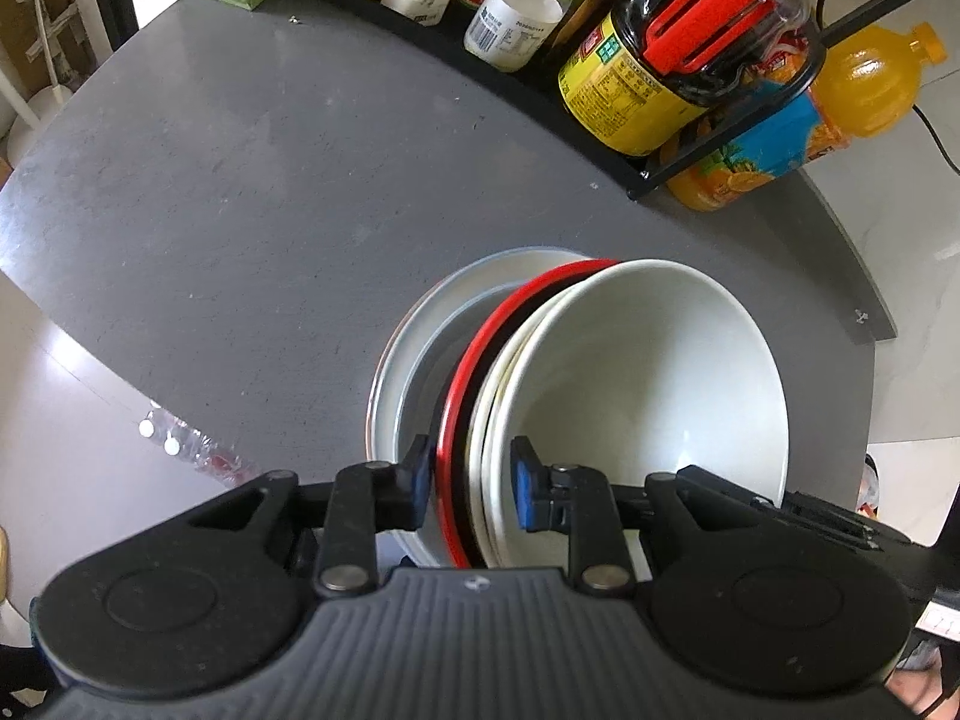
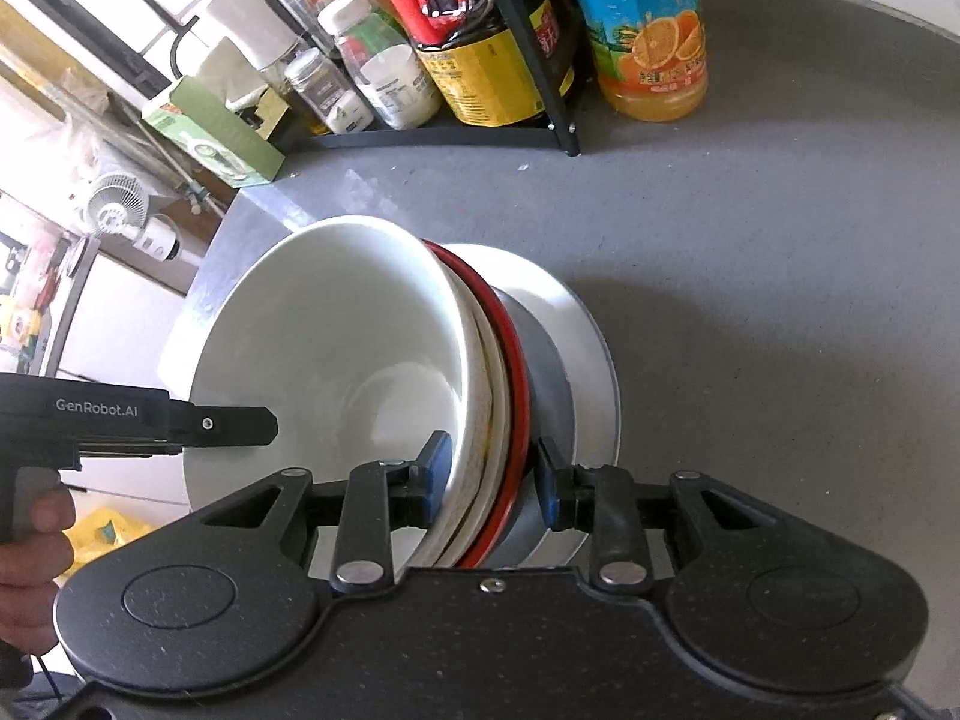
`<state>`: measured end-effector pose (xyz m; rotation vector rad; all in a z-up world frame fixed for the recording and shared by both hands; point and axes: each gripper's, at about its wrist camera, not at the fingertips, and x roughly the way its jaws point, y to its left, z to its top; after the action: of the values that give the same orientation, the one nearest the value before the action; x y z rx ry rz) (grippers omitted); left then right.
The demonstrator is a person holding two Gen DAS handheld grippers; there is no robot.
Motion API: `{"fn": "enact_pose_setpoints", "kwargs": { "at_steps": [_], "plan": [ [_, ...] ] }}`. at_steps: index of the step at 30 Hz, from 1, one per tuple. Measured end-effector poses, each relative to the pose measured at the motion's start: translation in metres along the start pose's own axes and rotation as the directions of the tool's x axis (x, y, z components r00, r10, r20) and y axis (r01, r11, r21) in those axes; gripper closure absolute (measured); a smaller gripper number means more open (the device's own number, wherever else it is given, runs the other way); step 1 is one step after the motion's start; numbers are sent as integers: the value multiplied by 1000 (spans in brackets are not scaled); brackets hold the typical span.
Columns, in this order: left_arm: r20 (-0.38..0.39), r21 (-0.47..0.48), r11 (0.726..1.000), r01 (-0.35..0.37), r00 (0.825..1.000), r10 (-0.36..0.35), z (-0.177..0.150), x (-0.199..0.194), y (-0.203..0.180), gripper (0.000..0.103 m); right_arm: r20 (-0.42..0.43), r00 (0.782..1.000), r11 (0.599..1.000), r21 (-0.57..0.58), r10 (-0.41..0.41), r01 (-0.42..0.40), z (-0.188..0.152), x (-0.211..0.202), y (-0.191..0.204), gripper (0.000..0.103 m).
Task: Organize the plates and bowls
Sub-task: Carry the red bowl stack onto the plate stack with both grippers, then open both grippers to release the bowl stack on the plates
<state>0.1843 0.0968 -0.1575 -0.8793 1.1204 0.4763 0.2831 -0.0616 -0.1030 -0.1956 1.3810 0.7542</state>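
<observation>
A stack of nested bowls sits in a white plate (image 1: 414, 324) with a blue-grey rim: a white bowl (image 1: 636, 372) innermost, a cream one under it, then a black bowl with a red rim (image 1: 474, 354). My left gripper (image 1: 471, 471) is shut across the rims at the near side, one pad outside the red rim and one inside the white bowl. From the opposite side my right gripper (image 2: 492, 465) clamps the same rims of the white bowl (image 2: 336, 330) and the red-rimmed bowl (image 2: 510, 330). The plate (image 2: 564, 312) lies beneath, tilted with the stack.
The grey table (image 1: 252, 192) spreads out beyond the stack. A black rack (image 1: 714, 150) at its back holds a soy sauce bottle (image 1: 648, 78) and jars. An orange juice bottle (image 2: 648, 30) stands beside it, a green box (image 2: 210, 132) at the corner. A hand (image 2: 30, 534) holds the left gripper.
</observation>
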Motion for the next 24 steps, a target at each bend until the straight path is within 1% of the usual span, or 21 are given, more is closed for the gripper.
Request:
{"fn": "enact_pose_setpoints", "kwargs": {
  "at_steps": [4, 6, 8, 11, 13, 15, 16, 18, 19, 20, 22, 24],
  "plan": [
    [5, 4, 1000, 7, 1000, -7, 5, 1, -2, 79, -2, 1000, 1000, 5, -14, 14, 2, 1, 1, 74],
    [6, 3, 1000, 17, 1000, -17, 6, 1, -2, 75, -7, 1000, 1000, 9, -21, 21, 3, 1, 2, 74],
    [3, 2, 1000, 20, 1000, -20, 8, 2, -3, 75, -9, 1000, 999, 23, -24, 24, 4, 2, 1, 73],
    [-6, 8, 1000, 23, 1000, -23, 11, 2, -3, 75, 0, 1000, 999, 39, -29, 29, 5, 0, 2, 70],
    [7, 30, 999, 31, 999, -31, 11, -2, -5, 68, 20, 999, 998, 32, -50, 49, 5, -2, 6, 70],
    [18, 61, 998, 35, 999, -36, 12, -8, -6, 52, 37, 996, 997, 29, -79, 78, 5, -4, 12, 70],
    [26, 79, 996, 35, 999, -37, 13, -11, -7, 49, 44, 995, 996, 36, -88, 86, 4, -5, 14, 68],
    [38, 115, 993, 33, 999, -38, 15, -16, -7, 39, 62, 992, 993, 60, -106, 102, 3, -7, 18, 64],
    [41, 133, 991, 35, 998, -41, 16, -18, -7, 37, 72, 991, 991, 73, -117, 112, 2, -8, 20, 60],
    [44, 150, 988, 41, 998, -48, 17, -20, -6, 34, 83, 988, 989, 85, -128, 121, 1, -10, 22, 58],
    [53, 186, 981, 50, 997, -60, 18, -23, -4, 32, 109, 983, 985, 107, -148, 136, -1, -13, 26, 56],
    [65, 223, 974, 46, 996, -62, 20, -24, -4, 27, 137, 975, 978, 138, -176, 158, -5, -19, 29, 52]
  ]
}}
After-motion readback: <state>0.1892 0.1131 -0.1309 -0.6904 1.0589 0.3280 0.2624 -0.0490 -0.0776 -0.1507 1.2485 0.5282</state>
